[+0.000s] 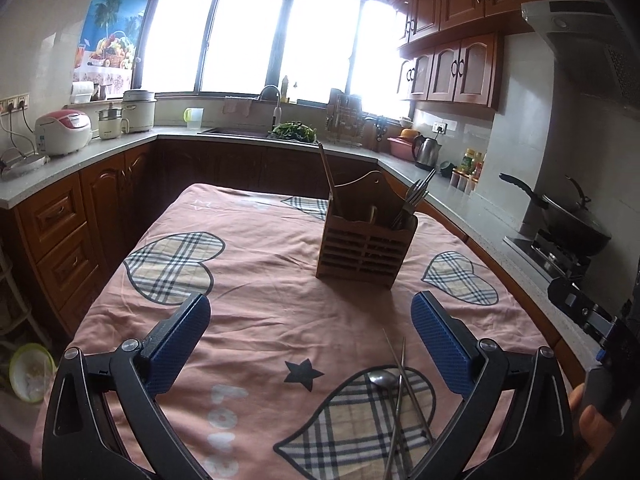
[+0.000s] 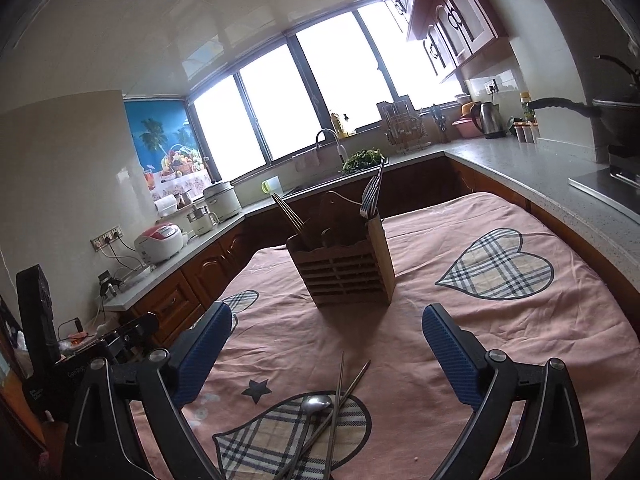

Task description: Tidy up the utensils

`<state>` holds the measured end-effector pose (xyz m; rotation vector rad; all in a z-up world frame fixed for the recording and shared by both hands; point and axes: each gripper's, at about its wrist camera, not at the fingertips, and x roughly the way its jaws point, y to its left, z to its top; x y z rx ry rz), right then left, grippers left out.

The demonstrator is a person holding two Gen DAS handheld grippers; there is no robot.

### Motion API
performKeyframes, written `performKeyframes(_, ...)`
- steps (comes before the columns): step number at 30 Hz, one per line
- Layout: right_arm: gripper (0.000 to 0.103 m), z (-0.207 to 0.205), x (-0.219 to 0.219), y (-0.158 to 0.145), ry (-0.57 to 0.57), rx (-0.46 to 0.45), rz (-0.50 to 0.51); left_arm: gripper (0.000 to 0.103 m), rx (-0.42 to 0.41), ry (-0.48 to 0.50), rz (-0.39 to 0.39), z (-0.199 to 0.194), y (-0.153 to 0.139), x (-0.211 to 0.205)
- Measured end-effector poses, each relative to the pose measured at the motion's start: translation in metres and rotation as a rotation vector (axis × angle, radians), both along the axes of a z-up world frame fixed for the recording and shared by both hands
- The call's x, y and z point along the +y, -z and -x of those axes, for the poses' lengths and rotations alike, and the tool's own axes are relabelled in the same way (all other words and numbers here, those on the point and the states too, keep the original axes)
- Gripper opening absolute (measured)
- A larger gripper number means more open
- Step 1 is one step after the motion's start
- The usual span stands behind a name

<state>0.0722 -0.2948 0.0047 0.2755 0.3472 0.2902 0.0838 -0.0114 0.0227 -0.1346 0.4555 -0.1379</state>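
The spoon [image 2: 316, 404] and chopsticks [image 2: 340, 400] lie at bottom centre between the wide-open, empty right gripper [image 2: 326, 344], pointing toward the holder [image 2: 344, 272]. The left gripper [image 1: 310, 328], also wide open and empty, has them lower right.

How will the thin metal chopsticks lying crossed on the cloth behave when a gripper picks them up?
The thin metal chopsticks look smooth and stiff, so probably slippery between pads. They lie crossed beside the metal spoon, so lifting one may drag the other. On the soft pink tablecloth they likely will not roll.
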Motion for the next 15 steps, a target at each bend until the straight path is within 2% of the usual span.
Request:
performKeyframes(3, 0.103, 0.01, 0.0, -0.022, 0.004, -0.038, 0.046, 0.103, 0.014, 0.016, -0.056, -0.001, -0.014, -0.005)
performKeyframes(7, 0.103, 0.021, 0.0, -0.06, 0.036, -0.089, 0.122, 0.103, -0.038, -0.006, -0.138, 0.009, -0.028, -0.015)
performKeyframes(9, 0.103, 0.031, 0.0, -0.067, 0.061, -0.129, 0.126, 0.103, -0.084, -0.037, -0.14, 0.02, -0.024, -0.017)
performKeyframes(12, 0.103, 0.042, 0.004, -0.055, 0.089, -0.186, 0.125, 0.103, -0.105, -0.057, -0.117, 0.03, -0.009, -0.019)
performKeyframes(15, 0.103, 0.042, 0.013, -0.028, 0.103, -0.188, 0.135, 0.103, -0.106, -0.068, -0.139, 0.032, 0.006, -0.023)
